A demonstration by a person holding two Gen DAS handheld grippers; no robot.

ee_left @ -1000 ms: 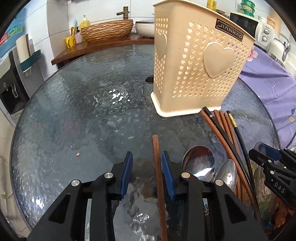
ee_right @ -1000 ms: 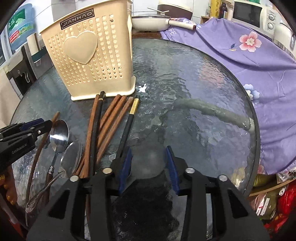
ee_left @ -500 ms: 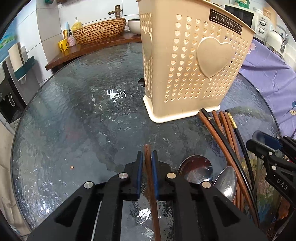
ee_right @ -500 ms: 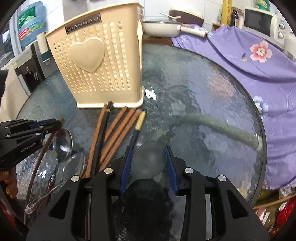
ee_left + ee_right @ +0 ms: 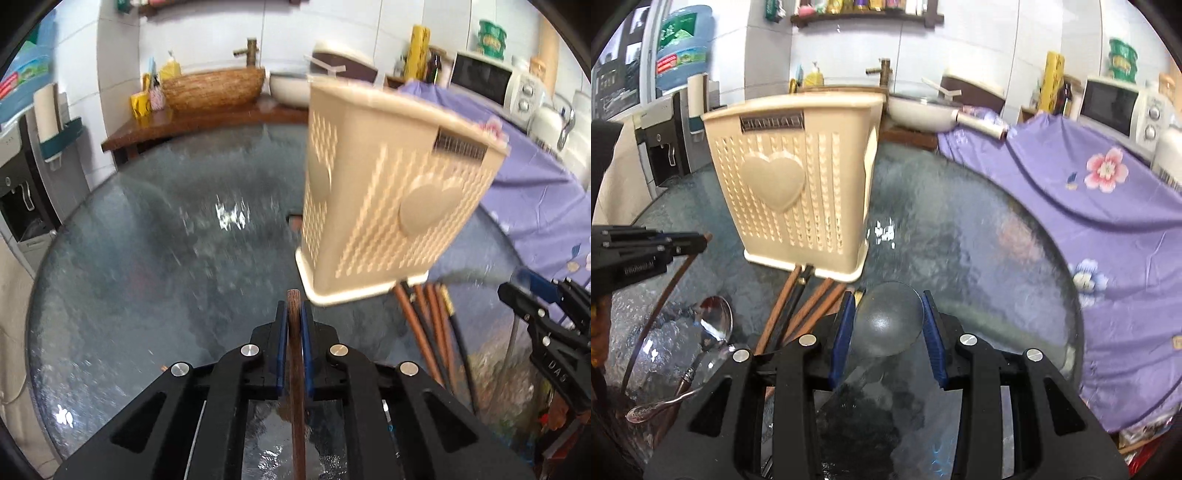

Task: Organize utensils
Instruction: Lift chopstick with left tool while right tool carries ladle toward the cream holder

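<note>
We had nothing visibly in the cream perforated plastic holder (image 5: 798, 177) at twelve o'clock; two spoons (image 5: 713, 321) and several chopsticks (image 5: 809, 306) lay on the round glass desk (image 5: 979, 258). Our left tongs (image 5: 294, 317) pinched a brown wooden chopstick (image 5: 295, 369); our right tongs (image 5: 888, 314) clasped a spoon bowl (image 5: 888, 319), both angled downward.

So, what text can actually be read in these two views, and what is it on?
"DAS": white letters on the right gripper, seen from the left wrist view.
Dark label on the cream utensil basket: blurred in both views, unreadable.
White print on the left gripper, right wrist view: blurred, unreadable.
Water jug label: too small and blurred.
</note>
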